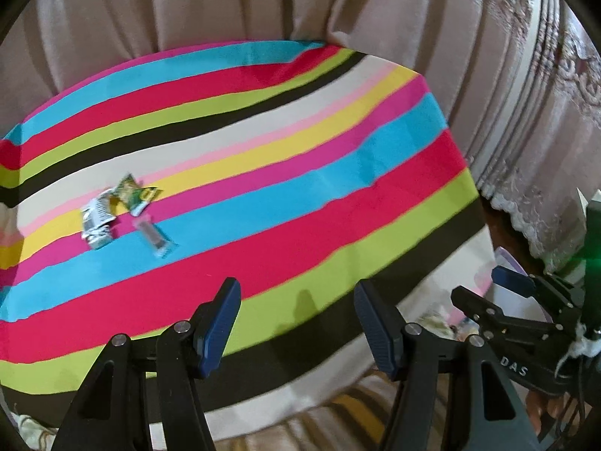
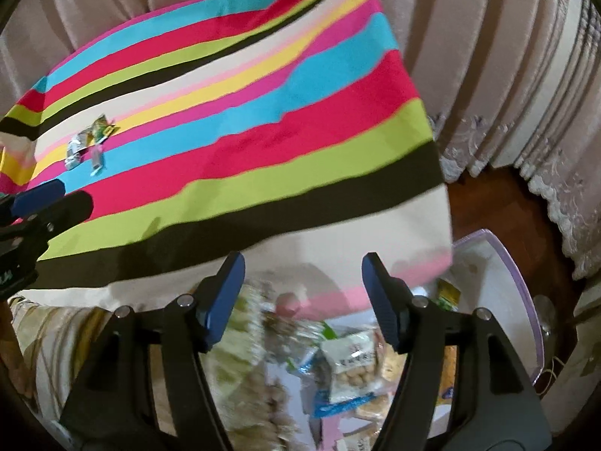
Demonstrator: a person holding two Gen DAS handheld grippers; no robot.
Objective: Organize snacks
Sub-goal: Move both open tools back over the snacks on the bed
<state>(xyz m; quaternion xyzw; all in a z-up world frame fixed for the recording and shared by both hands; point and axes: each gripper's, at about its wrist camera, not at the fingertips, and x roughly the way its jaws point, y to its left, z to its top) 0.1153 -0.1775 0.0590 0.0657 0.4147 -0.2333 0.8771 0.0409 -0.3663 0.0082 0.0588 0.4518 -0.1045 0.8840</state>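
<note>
A few small snack packets [image 1: 124, 212] lie together on the striped tablecloth [image 1: 285, 173], far left; the same cluster of packets [image 2: 88, 143] shows small in the right wrist view. My left gripper [image 1: 296, 319] hovers open over the cloth's near stripes, nothing between its blue pads. My right gripper [image 2: 302, 295] is open and empty above a white bin [image 2: 499, 282] beside the table, which holds several snack bags, one a pale bag of round biscuits [image 2: 351, 364]. The right gripper [image 1: 514, 293] also appears at the right edge of the left wrist view, the left gripper [image 2: 49, 203] at the other view's left edge.
Beige pleated curtains [image 1: 188, 7] hang behind and to the right of the table. Lace trim [image 2: 556, 195] reaches a dark wooden floor [image 2: 484, 199]. A patterned cushion or sofa fabric [image 2: 56, 338] lies below the table's near edge.
</note>
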